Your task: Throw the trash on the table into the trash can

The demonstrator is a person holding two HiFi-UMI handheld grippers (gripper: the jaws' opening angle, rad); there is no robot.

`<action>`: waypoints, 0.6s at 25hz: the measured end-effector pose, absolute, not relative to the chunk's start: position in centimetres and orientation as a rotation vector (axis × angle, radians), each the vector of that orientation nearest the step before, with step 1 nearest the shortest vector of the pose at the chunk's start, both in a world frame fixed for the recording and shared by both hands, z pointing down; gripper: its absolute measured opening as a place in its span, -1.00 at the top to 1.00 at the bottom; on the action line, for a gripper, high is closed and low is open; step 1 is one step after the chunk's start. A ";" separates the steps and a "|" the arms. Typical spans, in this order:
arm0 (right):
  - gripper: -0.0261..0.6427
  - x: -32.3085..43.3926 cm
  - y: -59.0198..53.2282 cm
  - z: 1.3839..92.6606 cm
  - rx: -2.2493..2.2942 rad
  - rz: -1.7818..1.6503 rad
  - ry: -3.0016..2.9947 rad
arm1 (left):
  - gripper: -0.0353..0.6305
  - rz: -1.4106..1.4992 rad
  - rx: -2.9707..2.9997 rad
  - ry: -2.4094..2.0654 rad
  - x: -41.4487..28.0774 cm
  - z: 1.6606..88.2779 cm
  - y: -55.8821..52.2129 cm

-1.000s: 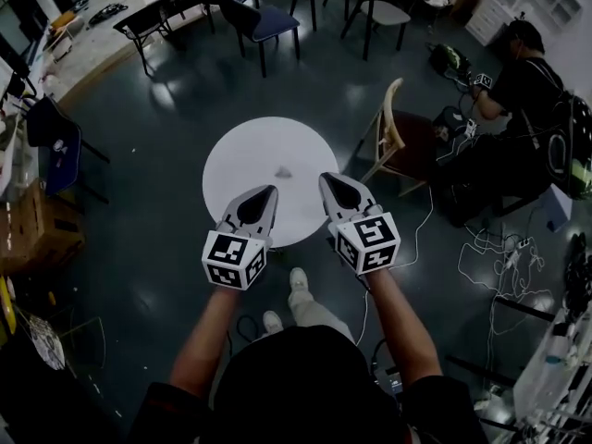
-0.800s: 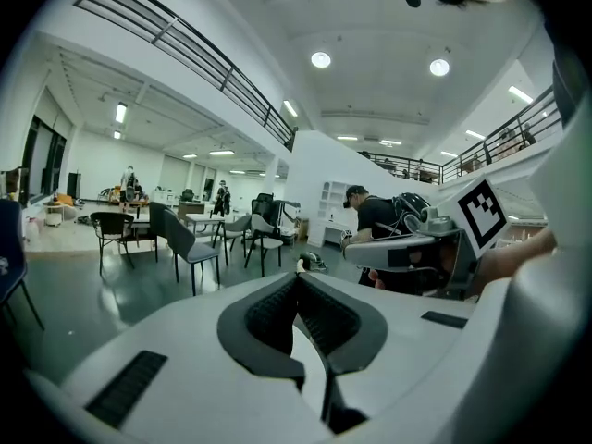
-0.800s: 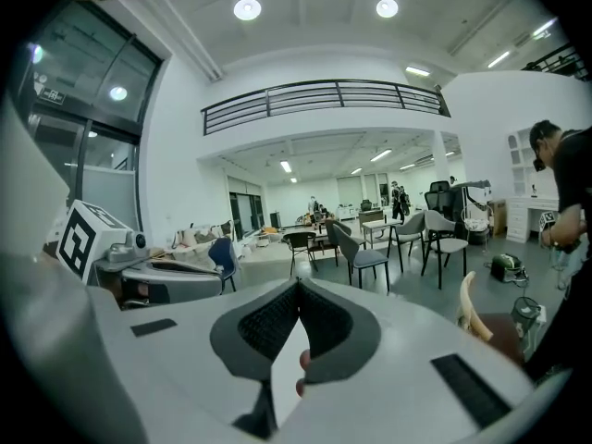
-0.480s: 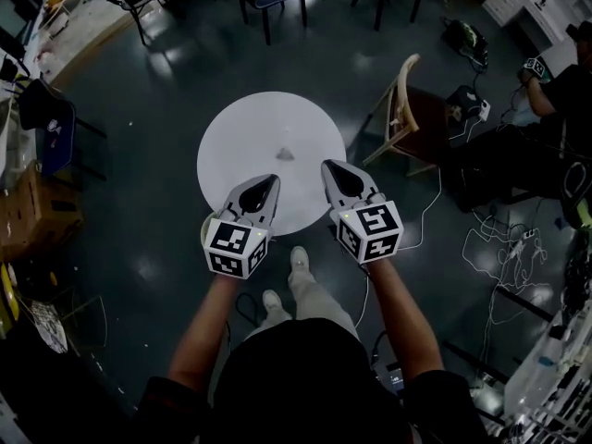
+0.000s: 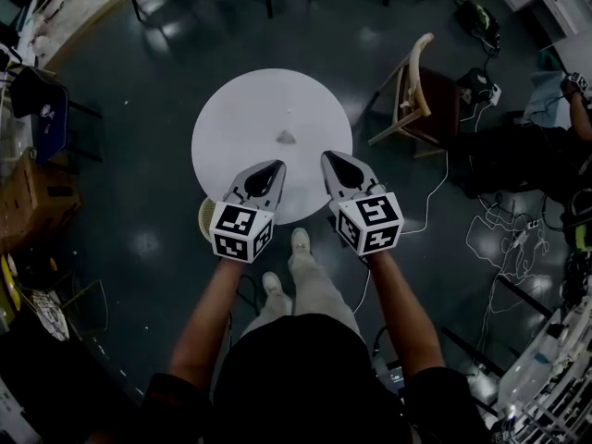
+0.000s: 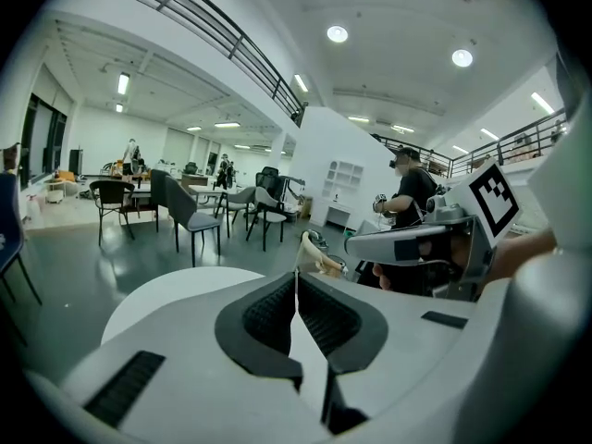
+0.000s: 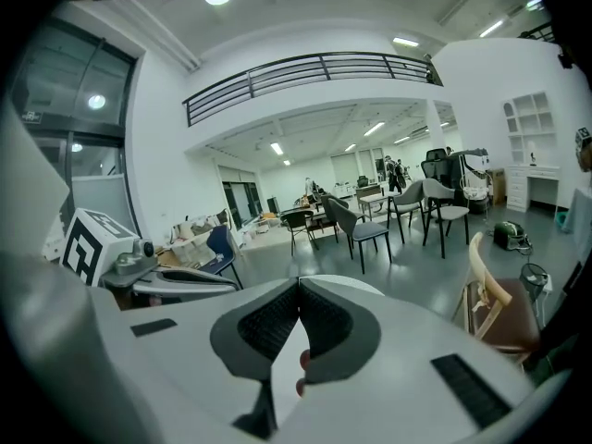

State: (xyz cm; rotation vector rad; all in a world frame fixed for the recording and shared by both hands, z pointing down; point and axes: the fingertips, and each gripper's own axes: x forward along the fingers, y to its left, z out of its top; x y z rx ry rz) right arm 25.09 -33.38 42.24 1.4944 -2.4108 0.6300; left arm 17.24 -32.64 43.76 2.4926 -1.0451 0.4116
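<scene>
1. The small crumpled pale scrap of trash (image 5: 286,138) lay alone near the middle of the round white table (image 5: 231,109), well apart from both tools and untouched
2. The left gripper (image 5: 276,166) had its jaws pressed together with nothing between them. The right gripper (image 5: 327,158) was likewise closed and empty. Both hung over the table's near edge, tips aimed toward the scrap
3. The step in hand looked like the approach to the pick. One tool would do, and the left one sat nearer the scrap
4. To do it well, the jaws needed spreading before arrival, then lowering so the pads straddled the scrap close to the tabletop. It looked light and might skid if nudged by a closed tip
5. A pale round rim (image 5: 203,218) showed just beside the table's near left edge. It may have been the trash can, though I could not tell
</scene>
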 end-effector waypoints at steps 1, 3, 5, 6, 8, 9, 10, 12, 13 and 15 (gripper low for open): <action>0.87 25.1 -33.7 42.8 1.488 0.635 -2.406 | 0.85 0.419 2.483 -1.043 17.3 44.5 -33.0; 0.87 25.1 -34.4 44.0 1.473 0.640 -2.394 | 0.85 0.429 2.463 -1.039 17.3 45.8 -33.7; 0.87 24.9 -35.0 45.0 1.460 0.645 -2.387 | 0.85 0.437 2.443 -1.037 17.2 47.0 -34.4; 0.87 24.9 -35.4 45.4 1.455 0.647 -2.385 | 0.85 0.441 2.433 -1.036 17.1 47.6 -34.6; 0.87 24.7 -36.0 46.1 1.445 0.652 -2.383 | 0.85 0.455 2.409 -1.036 17.0 48.8 -35.2; 0.87 24.7 -36.3 46.4 1.442 0.654 -2.382 | 0.85 0.465 2.399 -1.036 17.0 49.4 -35.5; 0.87 24.5 -36.5 46.8 1.439 0.658 -2.381 | 0.85 0.474 2.392 -1.036 16.9 50.0 -35.8; 0.87 24.3 -36.9 47.6 1.436 0.669 -2.378 | 0.85 0.492 2.383 -1.033 16.8 51.0 -36.3; 0.87 24.2 -37.1 48.0 1.434 0.676 -2.375 | 0.85 0.501 2.380 -1.031 16.8 51.6 -36.5; 0.87 24.1 -37.3 48.9 1.430 0.693 -2.370 | 0.85 0.521 2.373 -1.029 16.9 52.7 -36.9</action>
